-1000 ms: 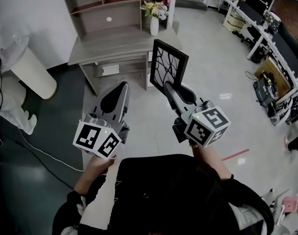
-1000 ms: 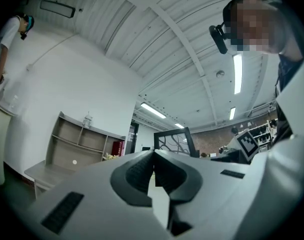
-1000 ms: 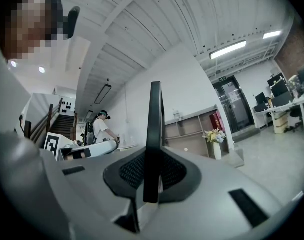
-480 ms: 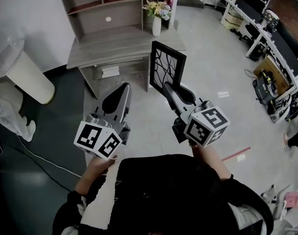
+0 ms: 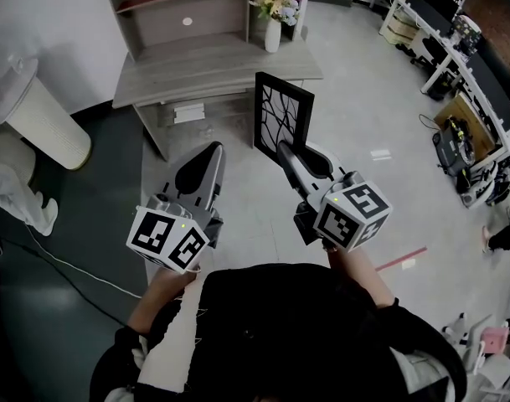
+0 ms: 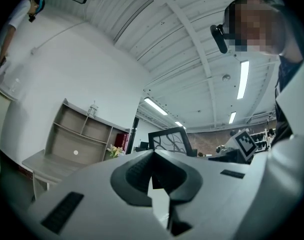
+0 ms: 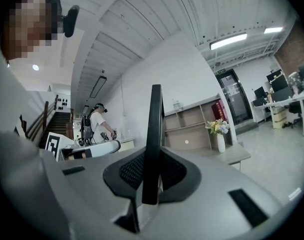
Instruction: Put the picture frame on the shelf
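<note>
Your left gripper rides empty, jaws together, kept clear as a spare. Your right gripper clamps the picture frame by its bottom edge, upright in mid-air, probably so it can stand directly on the shelf ahead.

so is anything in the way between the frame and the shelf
Nothing visible. The picture frame in the right gripper has only bare floor between it and the shelf; the flower vase stands at the desk's right end, off the shelves.
</note>
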Tool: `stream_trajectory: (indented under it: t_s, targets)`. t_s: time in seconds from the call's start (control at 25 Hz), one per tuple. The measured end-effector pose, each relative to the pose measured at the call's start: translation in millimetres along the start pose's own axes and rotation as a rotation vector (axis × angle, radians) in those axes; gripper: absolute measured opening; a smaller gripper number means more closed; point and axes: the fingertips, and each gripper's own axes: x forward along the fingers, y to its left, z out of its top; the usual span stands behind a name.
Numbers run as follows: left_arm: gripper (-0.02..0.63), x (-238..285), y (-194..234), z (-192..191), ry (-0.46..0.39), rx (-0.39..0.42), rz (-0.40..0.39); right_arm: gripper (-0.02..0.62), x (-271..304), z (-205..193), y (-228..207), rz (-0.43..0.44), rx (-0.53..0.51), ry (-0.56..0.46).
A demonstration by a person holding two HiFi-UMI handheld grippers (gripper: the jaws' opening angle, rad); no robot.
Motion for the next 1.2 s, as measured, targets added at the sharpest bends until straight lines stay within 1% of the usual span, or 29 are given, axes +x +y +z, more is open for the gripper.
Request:
stream_trajectory:
  t_s: [0.16, 0.4, 0.76, 0.92, 1.08, 1.2]
  targets:
    - [0.011, 0.4, -0.2, -4.5, 0.011, 0.003, -0.001, 0.051, 1.8, -4.5, -3.8, -0.003, 0.012, 0.01]
    - [0.012, 1.0, -0.9, -6.5, 0.037, -0.006, 0.018, 0.051, 1.5, -6.1, -4.1, 0.002, 0.024, 0.021]
    - [0.012, 8.8, -1.7, -22.0, 0.064, -0.022, -0.001, 0.051, 4.2, -15.5, -15.6, -0.007, 0.046, 0.038]
    - [0.012, 10.9, 2.2, -23.9, 0.051, -0.025, 0.019, 0.051, 7.1, -17.2, -19.2, 0.008, 0.039, 0.038]
    - [0.012, 29.6, 13.6, -26.7, 0.034, -0.033, 0.041, 0.051, 20.5, -12.8, -36.1, 0.027, 0.035, 0.048]
    - [0.012, 52.6, 22.7, -17.4, 0.029, -0.026, 0.057, 0.051, 37.4, 2.4, -52.4, 0.044, 0.028, 0.05]
